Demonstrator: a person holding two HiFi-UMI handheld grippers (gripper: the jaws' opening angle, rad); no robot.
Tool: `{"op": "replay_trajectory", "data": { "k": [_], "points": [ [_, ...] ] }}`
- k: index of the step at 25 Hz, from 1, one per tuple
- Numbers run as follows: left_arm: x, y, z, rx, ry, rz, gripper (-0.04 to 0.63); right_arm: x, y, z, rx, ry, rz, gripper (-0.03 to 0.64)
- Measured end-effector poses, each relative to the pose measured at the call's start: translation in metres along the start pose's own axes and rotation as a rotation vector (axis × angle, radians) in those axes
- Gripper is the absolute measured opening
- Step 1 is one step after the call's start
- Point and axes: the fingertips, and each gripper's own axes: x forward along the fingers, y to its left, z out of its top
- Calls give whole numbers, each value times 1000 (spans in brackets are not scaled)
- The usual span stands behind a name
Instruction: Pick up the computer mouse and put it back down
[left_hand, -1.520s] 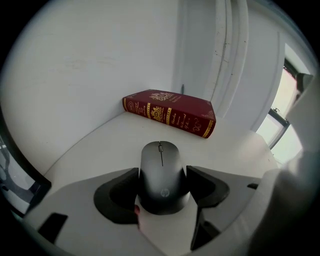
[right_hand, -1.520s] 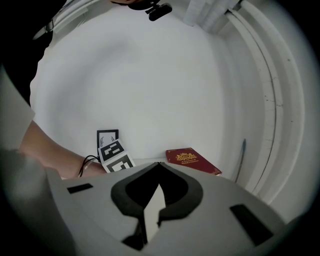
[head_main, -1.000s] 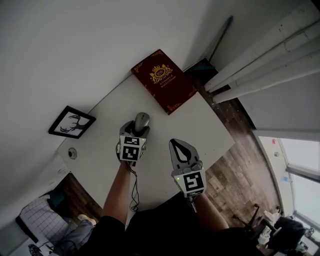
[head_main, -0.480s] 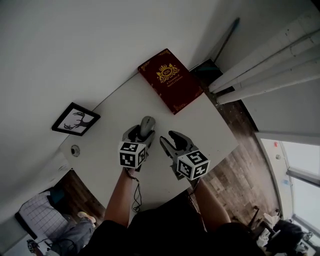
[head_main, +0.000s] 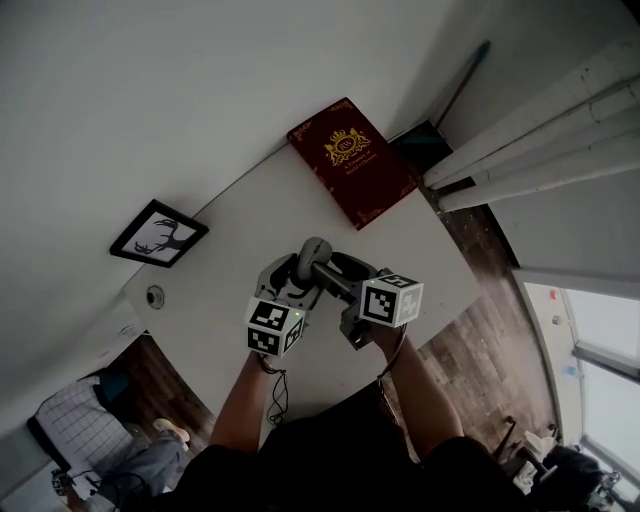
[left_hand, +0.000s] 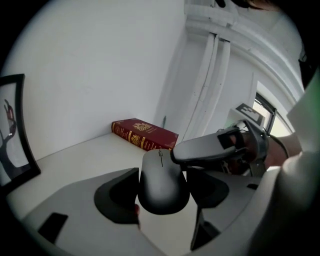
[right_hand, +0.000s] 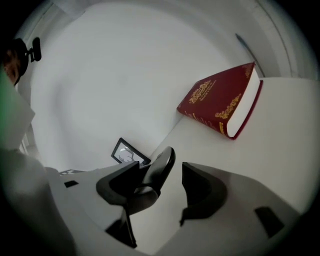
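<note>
Left gripper (head_main: 296, 277) clamps the mouse (left_hand: 162, 182) across its sides, both jaws pressed to the dark grey shell, scroll wheel end pointing away toward the far wall. Mouse sits in that grip over the middle of the white table (head_main: 235, 225), on the near side of the red book (head_main: 352, 160) and well apart from it; contact with the tabletop cannot be told. Right gripper (right_hand: 161, 175) comes in from the right, turned across the left one, its jaws opening. The mouse's far end stands in the gap between them, close by one jaw, the other jaw clear of it, so no squeeze from this side. Red book lies flat at the far right corner of the table, gold crest on the cover. Black picture frame (head_main: 160, 233) stands at the far left edge. White pipes (head_main: 540, 120) run beyond the table on the right.
</note>
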Motion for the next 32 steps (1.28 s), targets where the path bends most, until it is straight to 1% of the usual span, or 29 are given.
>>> {"op": "replay_trajectory", "data": {
  "k": [3,7,9,11,15,19,22,25,29,32],
  "points": [
    [-4,-10,3,49,-19,-31,299,6,5,-5,35,28,32,267],
    [-7,-20,3,120,-25,-58,299,11,11,-7,60,29,69,265],
    [-8,-22,1,147,-6,-53,299,11,12,-8,53,27,67,216],
    [-8,-22,-1,149,7,-48,299,11,13,-9,36,25,67,196],
    [-9,-22,-2,150,7,-39,301,9,17,-9,-2,26,50,170],
    [-11,-22,-3,181,10,-20,304,6,24,-8,-37,23,49,146],
    [-15,-24,0,183,-5,-12,305,3,31,-7,-72,23,52,143],
    [-20,-27,3,178,-23,-10,305,-2,36,-5,-85,13,54,143],
    [-27,-30,4,189,-31,-6,308,-9,39,-1,-91,-20,42,141],
    [-36,-30,2,175,-40,7,307,-16,40,5,-109,-49,27,141]
  ]
}}
